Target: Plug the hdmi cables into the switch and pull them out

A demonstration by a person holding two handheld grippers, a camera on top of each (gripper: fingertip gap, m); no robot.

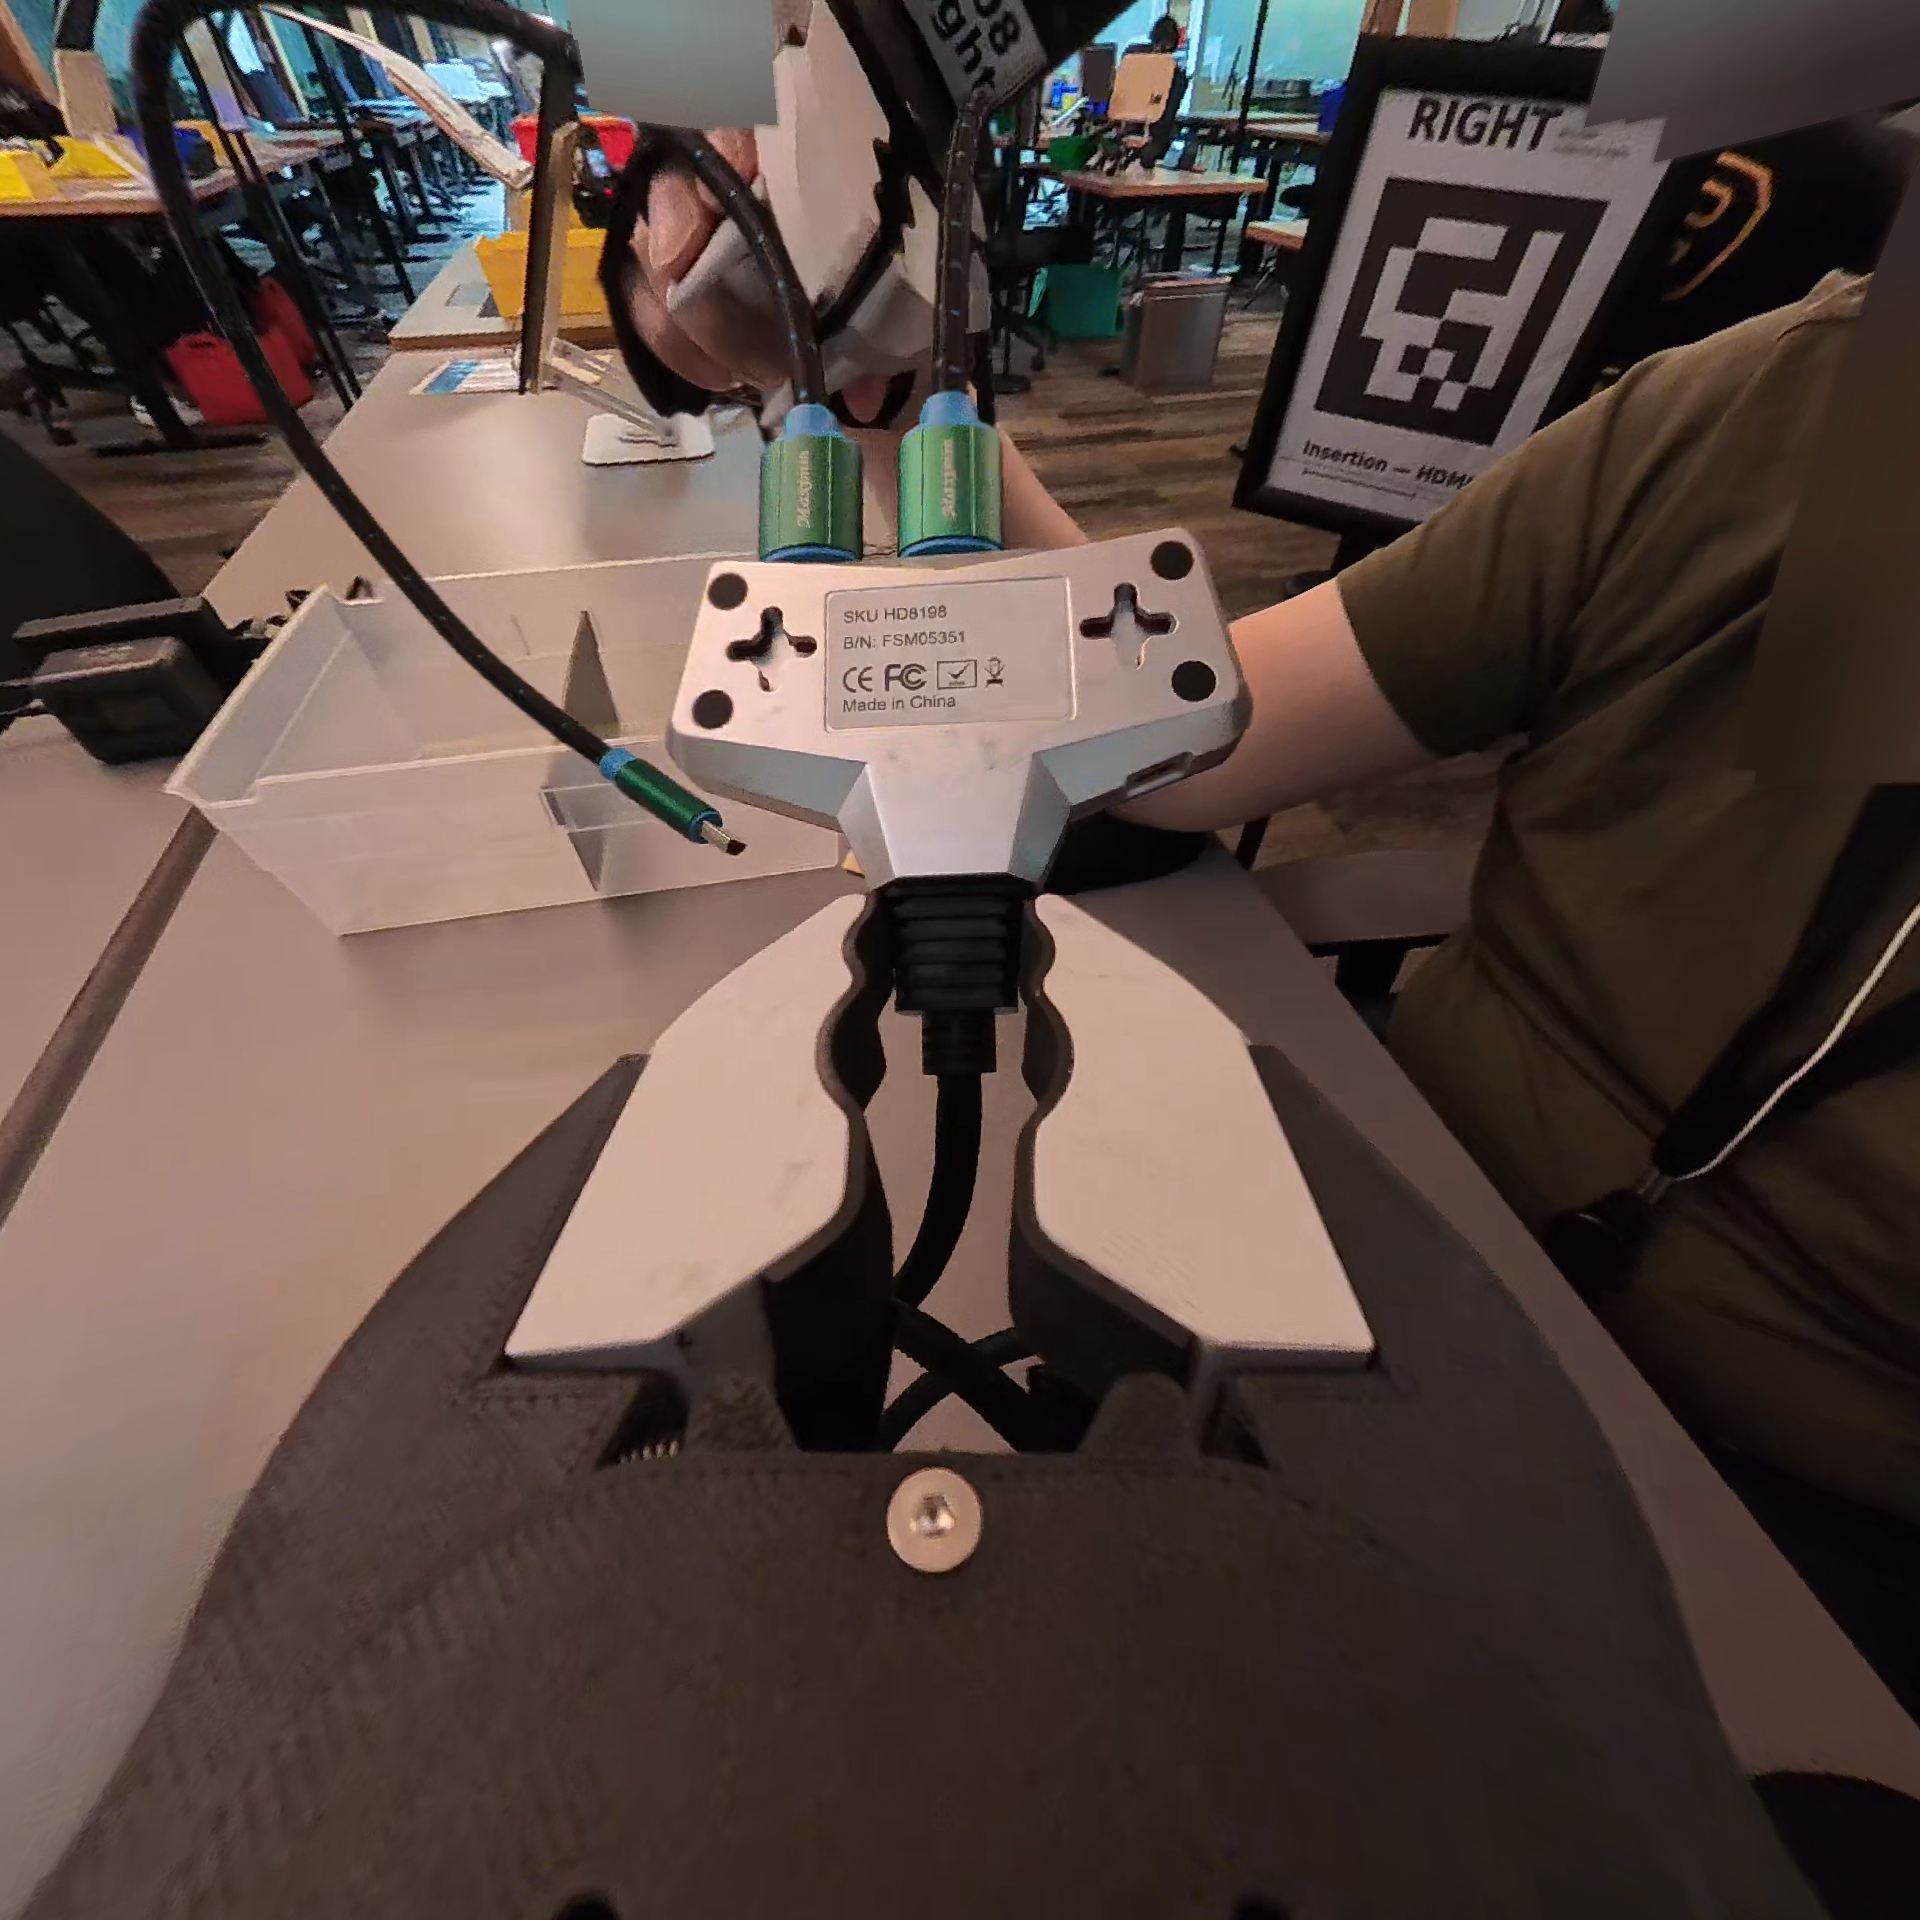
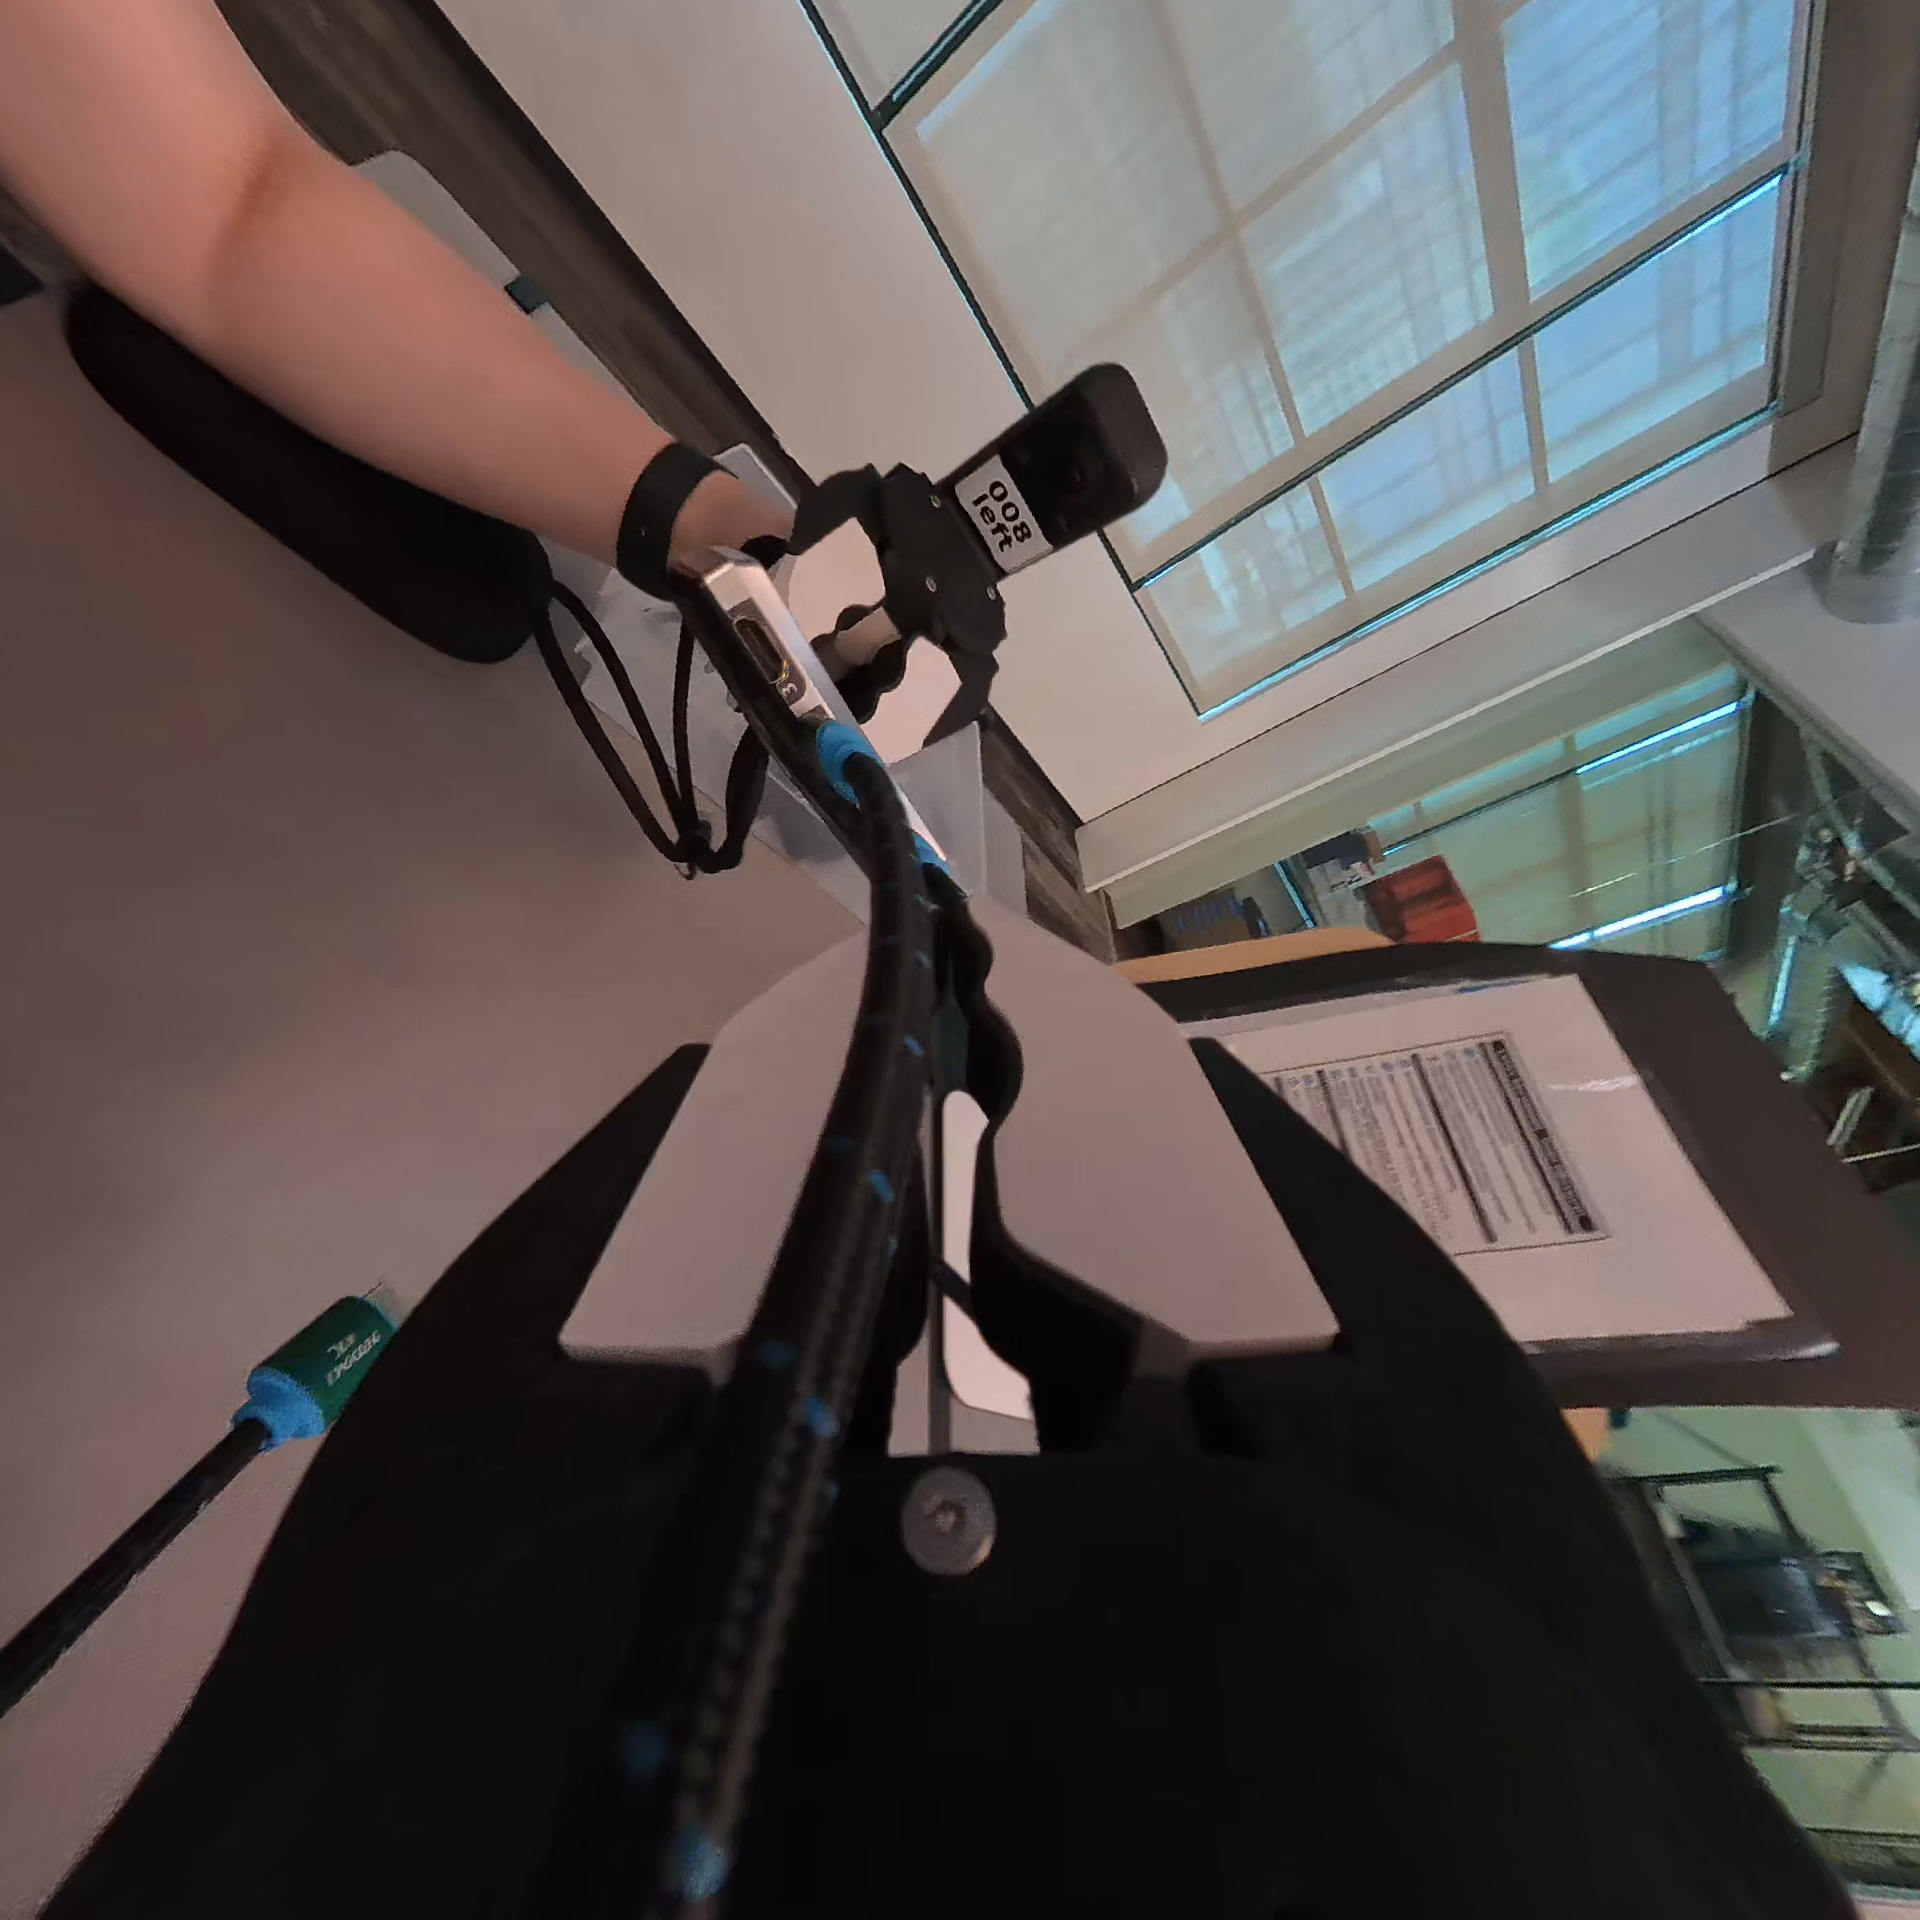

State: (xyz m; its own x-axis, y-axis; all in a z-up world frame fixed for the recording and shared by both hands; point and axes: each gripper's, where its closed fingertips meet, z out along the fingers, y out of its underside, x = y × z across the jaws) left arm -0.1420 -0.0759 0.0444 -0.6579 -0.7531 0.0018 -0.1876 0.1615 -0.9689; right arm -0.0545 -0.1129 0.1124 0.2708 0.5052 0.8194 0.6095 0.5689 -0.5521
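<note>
The silver HDMI switch [image 1: 956, 717] is held upside down above the grey table [image 1: 260, 1143]. My left gripper [image 1: 951, 935] is shut on the switch's black cable boot [image 1: 954, 966]. Two green plugs [image 1: 810, 488] [image 1: 951, 483] sit in the switch's far ports. A third green plug [image 1: 670, 802] hangs loose to the left on its braided cable. My right gripper [image 2: 956, 935] is right behind the plugged-in plugs, jaws closed on the right plug's braided cable. The other cable [image 2: 883, 1091] lies across its left finger. The switch [image 2: 764, 644] shows one empty port. The right gripper also shows above the plugs [image 1: 852, 384].
A clear plastic bin [image 1: 395, 790] stands left of the switch, and a black power adapter [image 1: 114, 696] lies beyond it. A person's arm [image 1: 1351, 686] reaches in from the right. A framed marker sign [image 1: 1455, 291] stands at the back right. Another green plug [image 2: 332, 1351] lies low left.
</note>
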